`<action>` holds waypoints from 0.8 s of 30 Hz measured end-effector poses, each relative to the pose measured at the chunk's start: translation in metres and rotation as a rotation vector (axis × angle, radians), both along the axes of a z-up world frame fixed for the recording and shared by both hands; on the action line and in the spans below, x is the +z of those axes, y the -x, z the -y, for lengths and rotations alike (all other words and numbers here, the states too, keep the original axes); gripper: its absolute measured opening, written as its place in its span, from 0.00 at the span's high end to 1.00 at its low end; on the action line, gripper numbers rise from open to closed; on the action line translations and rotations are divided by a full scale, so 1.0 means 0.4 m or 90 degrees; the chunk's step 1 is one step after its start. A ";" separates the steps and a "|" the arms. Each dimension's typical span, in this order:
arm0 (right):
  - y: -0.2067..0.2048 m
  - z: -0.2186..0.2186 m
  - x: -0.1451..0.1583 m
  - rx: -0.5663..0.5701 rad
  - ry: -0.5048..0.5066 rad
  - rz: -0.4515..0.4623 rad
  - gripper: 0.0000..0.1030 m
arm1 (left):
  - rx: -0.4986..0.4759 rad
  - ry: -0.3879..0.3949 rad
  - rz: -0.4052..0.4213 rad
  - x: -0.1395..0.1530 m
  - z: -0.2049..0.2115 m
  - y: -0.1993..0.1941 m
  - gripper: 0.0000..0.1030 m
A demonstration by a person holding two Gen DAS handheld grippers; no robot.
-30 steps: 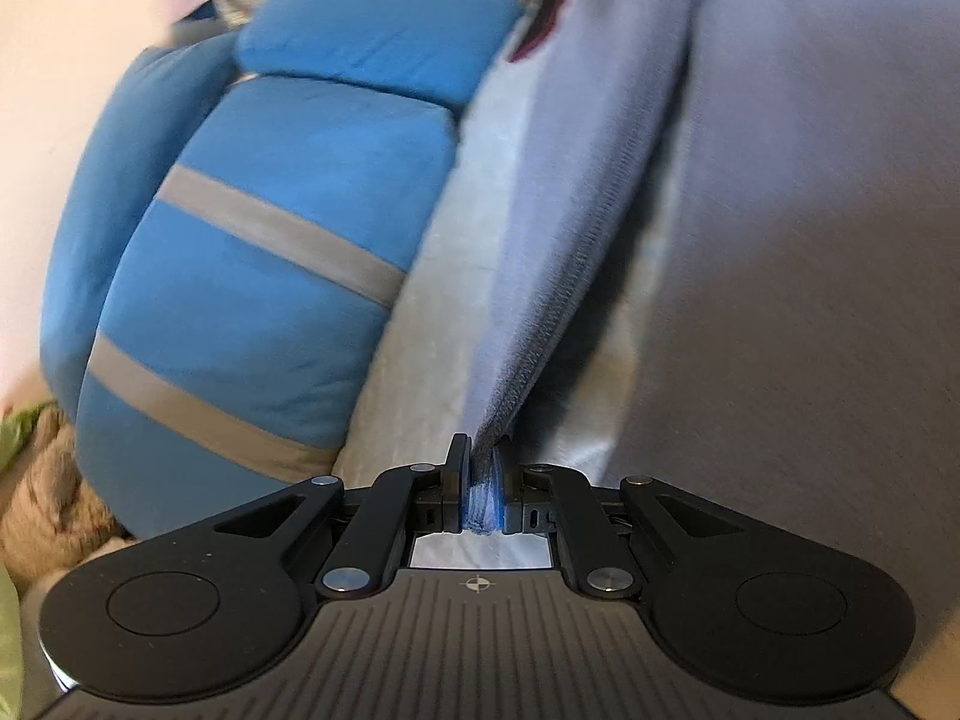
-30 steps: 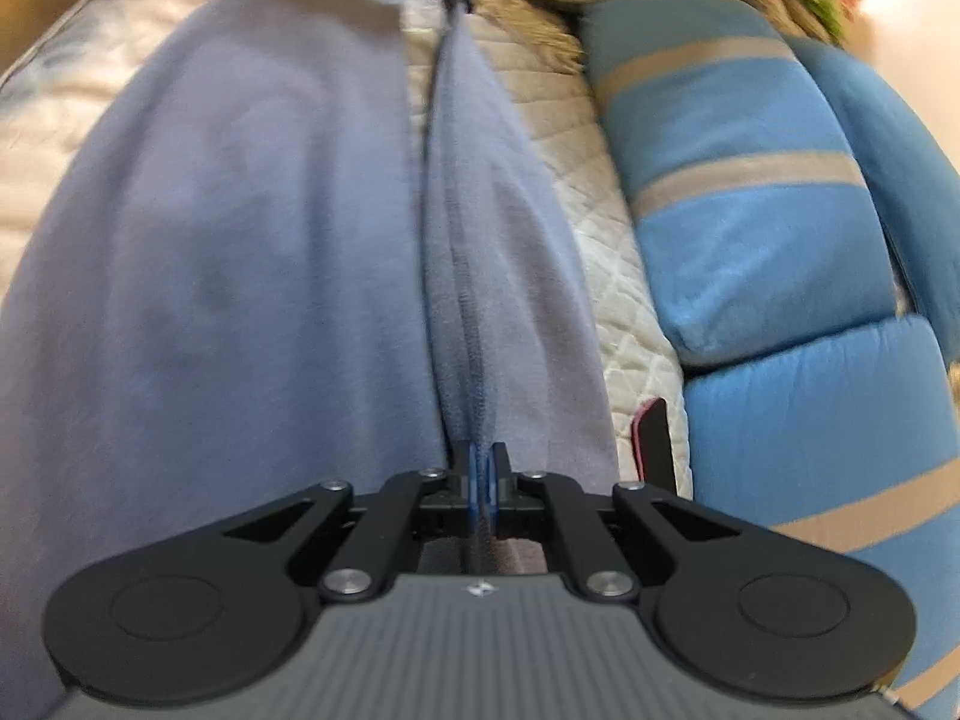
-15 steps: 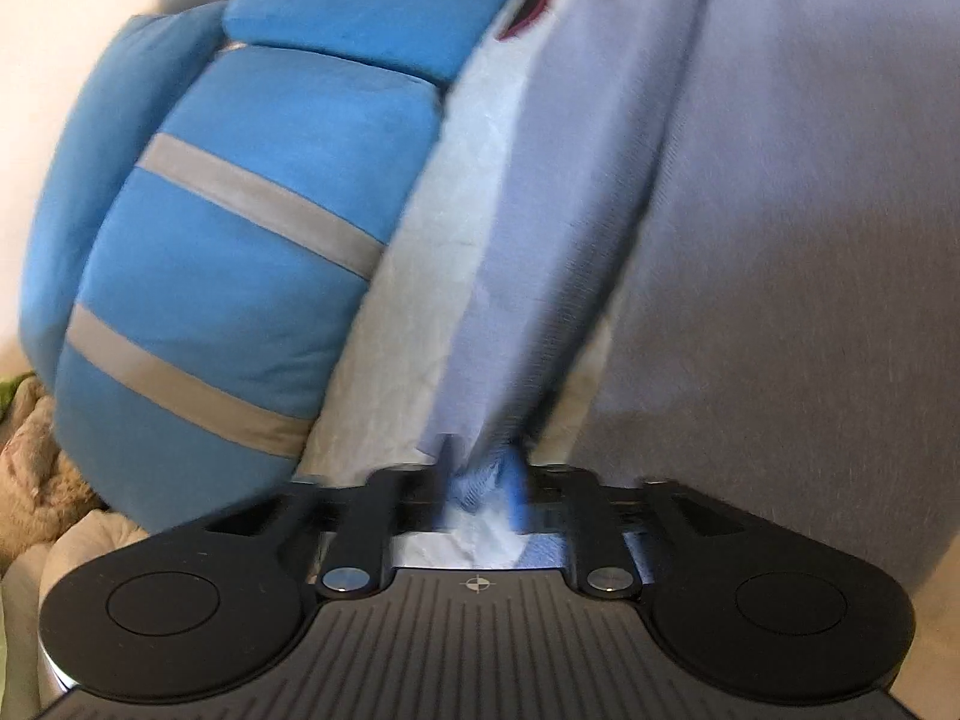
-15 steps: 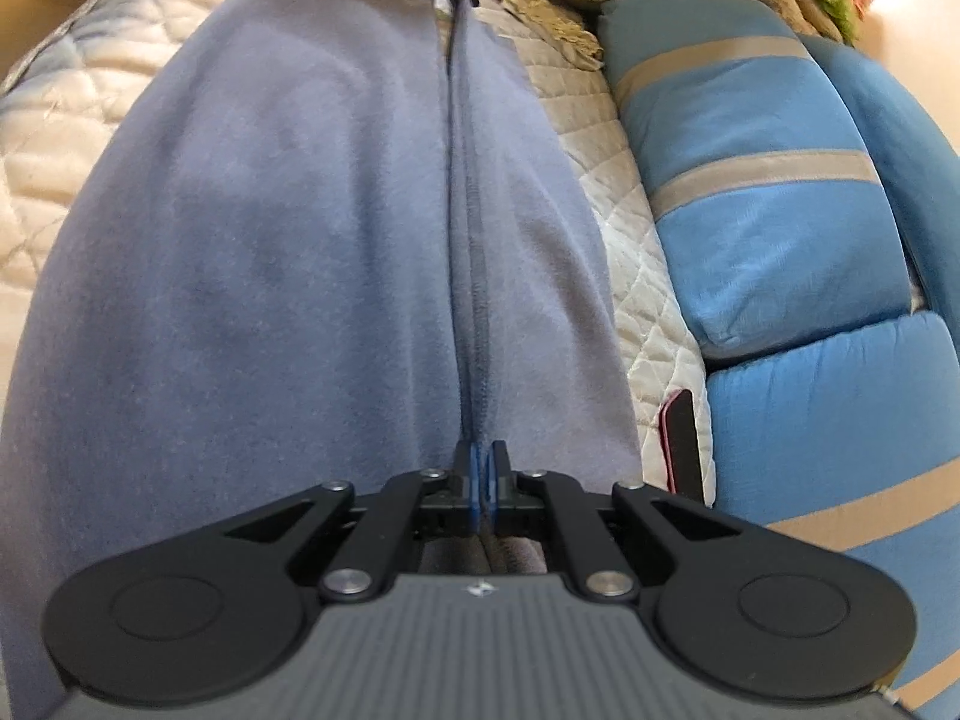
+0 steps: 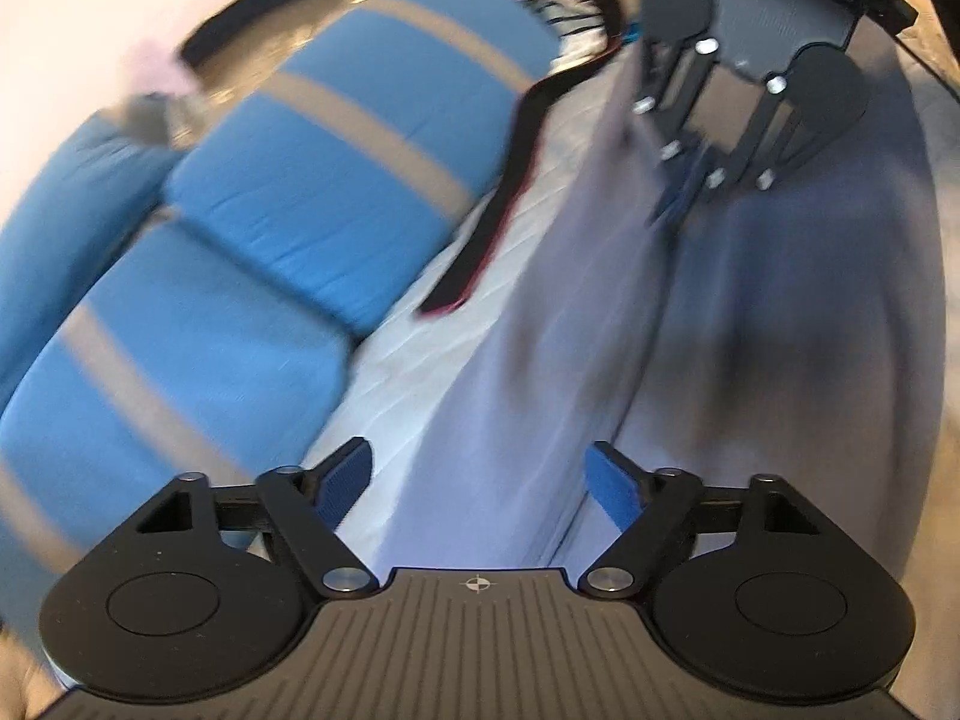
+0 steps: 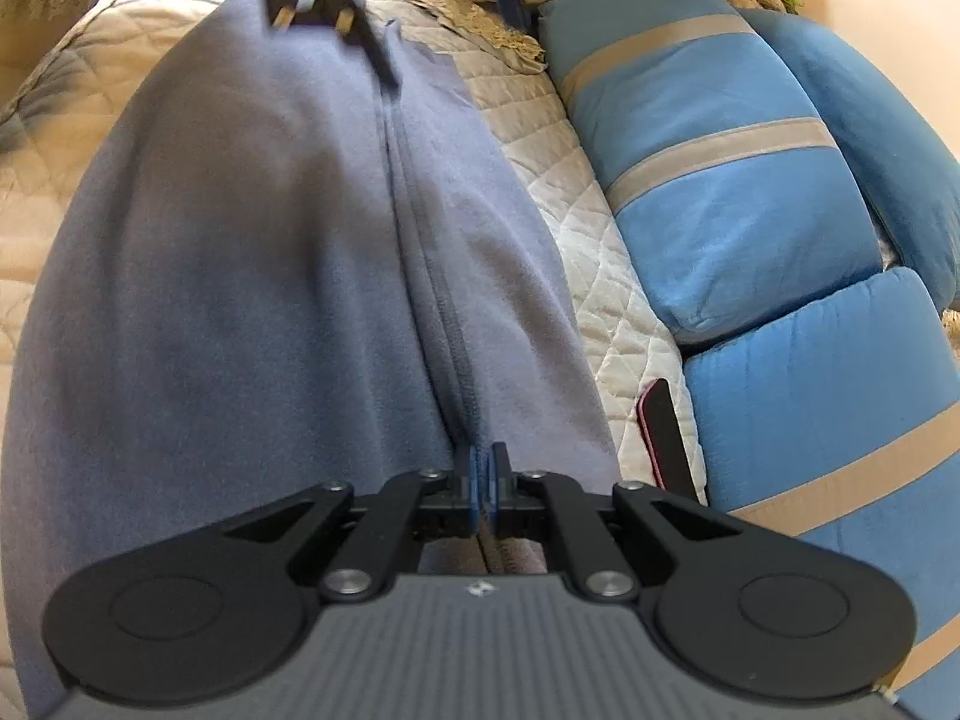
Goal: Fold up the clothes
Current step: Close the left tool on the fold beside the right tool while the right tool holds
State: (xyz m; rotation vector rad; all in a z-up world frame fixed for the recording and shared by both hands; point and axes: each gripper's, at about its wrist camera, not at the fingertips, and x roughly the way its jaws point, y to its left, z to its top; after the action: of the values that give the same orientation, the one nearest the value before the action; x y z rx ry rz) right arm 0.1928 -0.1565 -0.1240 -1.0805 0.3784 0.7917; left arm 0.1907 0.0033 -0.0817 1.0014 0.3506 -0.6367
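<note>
A cream quilted bedspread (image 6: 600, 276) is lying beside blue striped cushions (image 6: 750, 228), and a lavender fleece garment (image 6: 240, 300) is stretching lengthwise across it, its raised seam ridge (image 6: 444, 312) running straight between the two tongs. The right gripper (image 6: 483, 480) is sitting clamped on the near end of that ridge. The left gripper (image 5: 480, 480) is hovering at the far end with fingers wide apart, fleece directly beneath, holding nothing.

Left hand-held gripper (image 5: 480, 483): black linkage arms spread, blue-padded fingers (image 5: 609, 489) wide apart, nothing between them. Right hand-held gripper (image 6: 483, 480): blue pads pressed together, pinching the seam fold of the lavender fleece garment (image 6: 240, 276), facing the left gripper.
</note>
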 end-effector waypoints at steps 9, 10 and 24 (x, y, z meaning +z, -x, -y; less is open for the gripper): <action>-0.012 0.004 0.012 -0.010 -0.020 -0.011 0.96 | -0.062 -0.030 -0.041 -0.092 0.141 -0.017 0.62; -0.012 0.006 0.012 -0.010 -0.020 -0.011 0.96 | -0.066 -0.032 -0.042 -0.096 0.149 -0.018 0.67; 0.001 0.004 0.013 -0.005 -0.027 0.011 0.71 | -0.071 -0.110 0.036 -0.132 0.189 -0.001 0.94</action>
State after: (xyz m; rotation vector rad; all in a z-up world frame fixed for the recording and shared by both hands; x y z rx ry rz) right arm 0.1925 -0.1583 -0.1189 -1.0444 0.3503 0.7795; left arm 0.1912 -0.0721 -0.1345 1.2079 0.3059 -0.6853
